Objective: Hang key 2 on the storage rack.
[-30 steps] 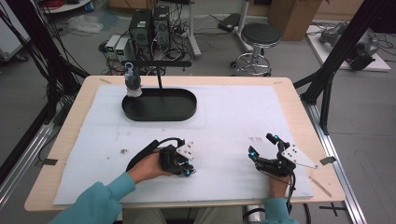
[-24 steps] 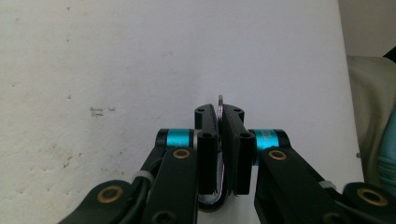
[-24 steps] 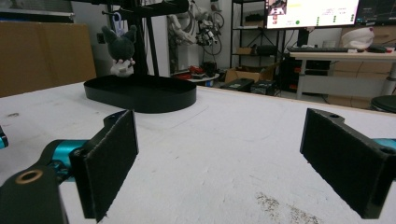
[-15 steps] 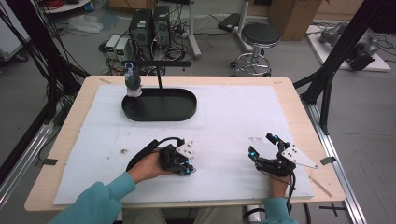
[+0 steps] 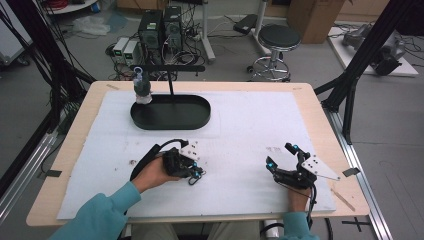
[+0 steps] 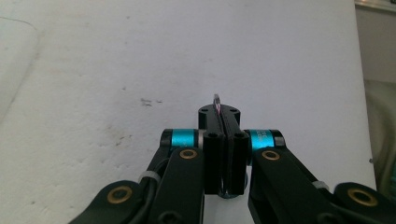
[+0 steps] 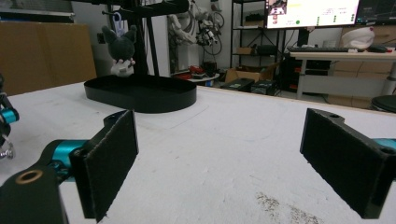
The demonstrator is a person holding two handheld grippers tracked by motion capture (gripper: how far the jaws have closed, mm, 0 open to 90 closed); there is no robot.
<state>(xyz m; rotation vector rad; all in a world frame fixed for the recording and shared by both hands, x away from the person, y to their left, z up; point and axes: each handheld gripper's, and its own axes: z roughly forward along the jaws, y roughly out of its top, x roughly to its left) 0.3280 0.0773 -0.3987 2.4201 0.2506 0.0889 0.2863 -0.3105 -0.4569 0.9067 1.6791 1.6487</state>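
Observation:
My left gripper (image 5: 196,173) lies at the front left of the white mat, held by a hand in a teal sleeve. Its jaws are pressed together on a thin metal ring (image 6: 216,100), whose edge pokes out above the pads in the left gripper view (image 6: 218,113). Part of the ring (image 5: 192,180) hangs just below the jaws. My right gripper (image 5: 281,156) rests at the front right with its jaws wide apart and nothing between them (image 7: 219,154). A small dark plush toy (image 5: 141,91) (image 7: 122,49) hangs from a black stand at the far left.
The stand has an oval black base tray (image 5: 200,117) (image 7: 140,93) and a post with a crossbar (image 5: 172,68). The white mat (image 5: 250,125) covers most of the wooden table (image 5: 310,100). A stool and computer cases stand on the floor beyond the far edge.

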